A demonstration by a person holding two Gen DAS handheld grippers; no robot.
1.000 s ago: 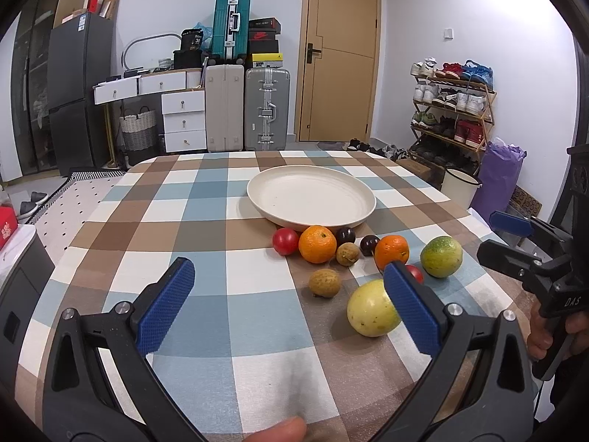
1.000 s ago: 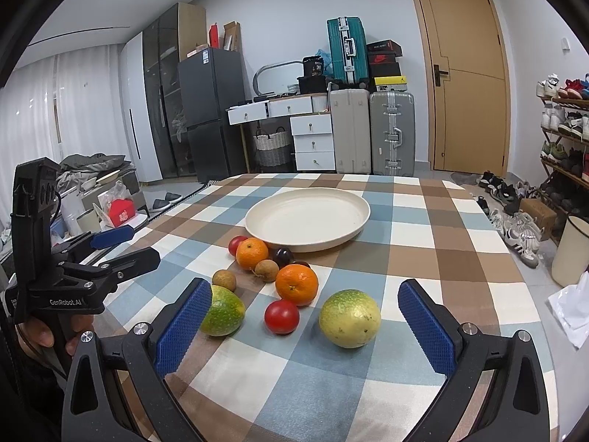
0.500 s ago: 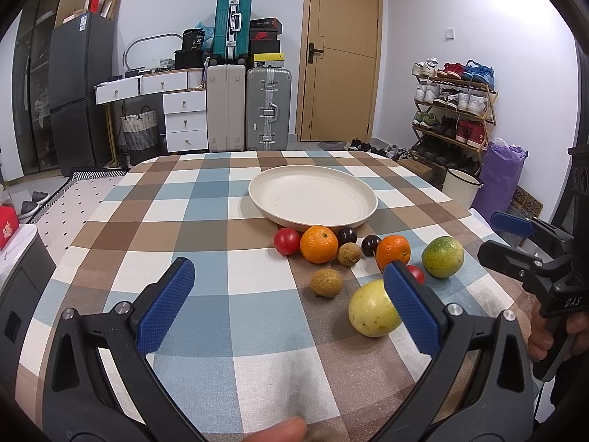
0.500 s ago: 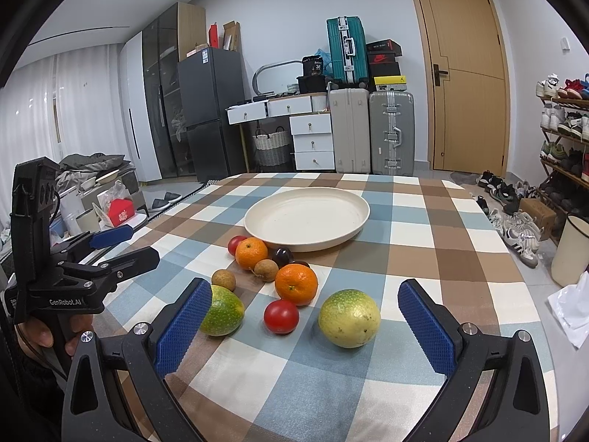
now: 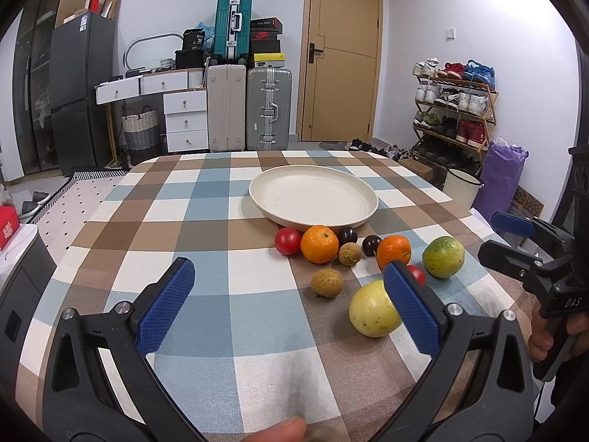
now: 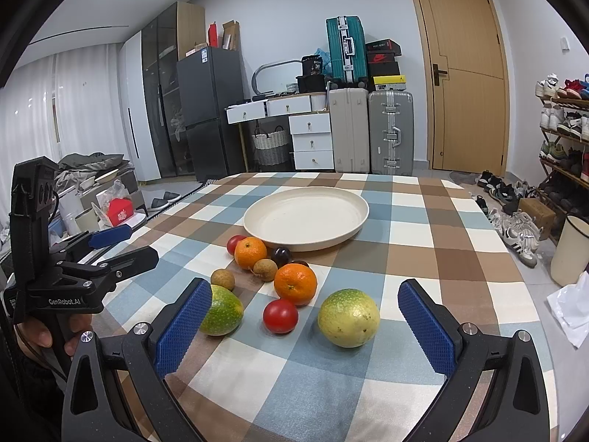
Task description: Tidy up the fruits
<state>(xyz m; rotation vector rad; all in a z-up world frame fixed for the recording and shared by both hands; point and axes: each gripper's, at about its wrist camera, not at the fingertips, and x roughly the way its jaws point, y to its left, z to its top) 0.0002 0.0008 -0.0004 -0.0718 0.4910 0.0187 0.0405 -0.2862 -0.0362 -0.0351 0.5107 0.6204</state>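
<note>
Checked tablecloth (image 5: 206,221); teal suitcase (image 5: 233,25) atop silver suitcase (image 5: 268,108); black fridge (image 6: 206,110); shoe rack (image 5: 454,110); wooden door (image 6: 465,77).

Fruits (image 6: 295,283) clustered before plate (image 6: 355,224), on table (image 6: 434,258)

- "GenRobot.AI" in white on the left tool (image 6: 125,246) body.
- "DAS" on the right tool (image 5: 515,239) body.
- Perhaps "38" on a black bag (image 5: 194,42) atop the drawers.
</note>
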